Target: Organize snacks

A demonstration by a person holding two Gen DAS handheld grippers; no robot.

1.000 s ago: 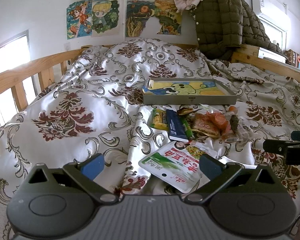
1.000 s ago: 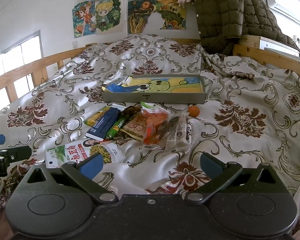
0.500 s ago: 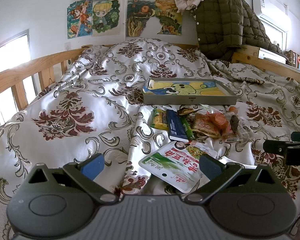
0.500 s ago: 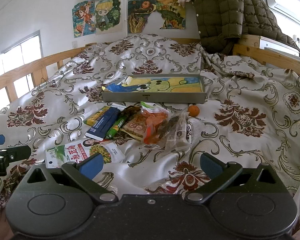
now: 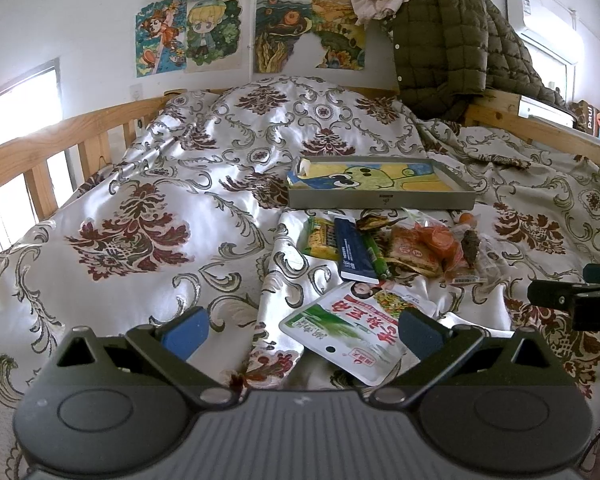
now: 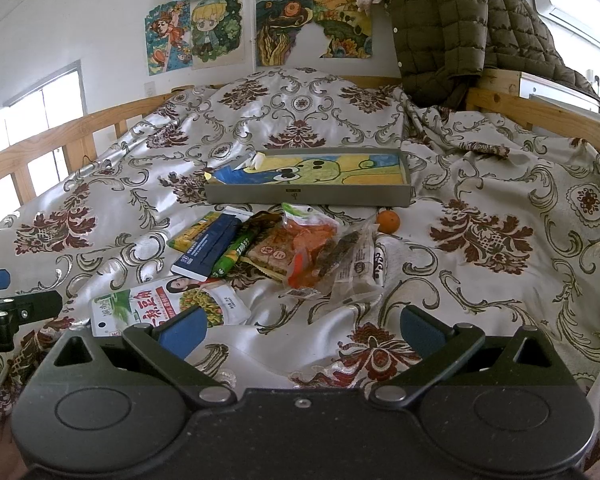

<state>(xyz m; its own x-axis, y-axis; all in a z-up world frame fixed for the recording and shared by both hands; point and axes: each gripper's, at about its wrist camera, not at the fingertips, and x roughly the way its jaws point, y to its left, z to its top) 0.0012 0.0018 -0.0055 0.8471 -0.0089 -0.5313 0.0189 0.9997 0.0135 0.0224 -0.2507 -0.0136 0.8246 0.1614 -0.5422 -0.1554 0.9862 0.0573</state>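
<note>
Snacks (image 6: 284,248) lying loose on bed, tray (image 6: 308,196) sitting empty; nothing moving since prev sec, both hand-held grippers (image 5: 300,328) (image 6: 300,326) hovering wide, sorting not begun.

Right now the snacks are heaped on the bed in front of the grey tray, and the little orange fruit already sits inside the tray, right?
Not quite. The right wrist view shows the orange fruit on the bedspread, just outside the grey tray, near its front right corner. The snacks do lie before the tray.
</note>
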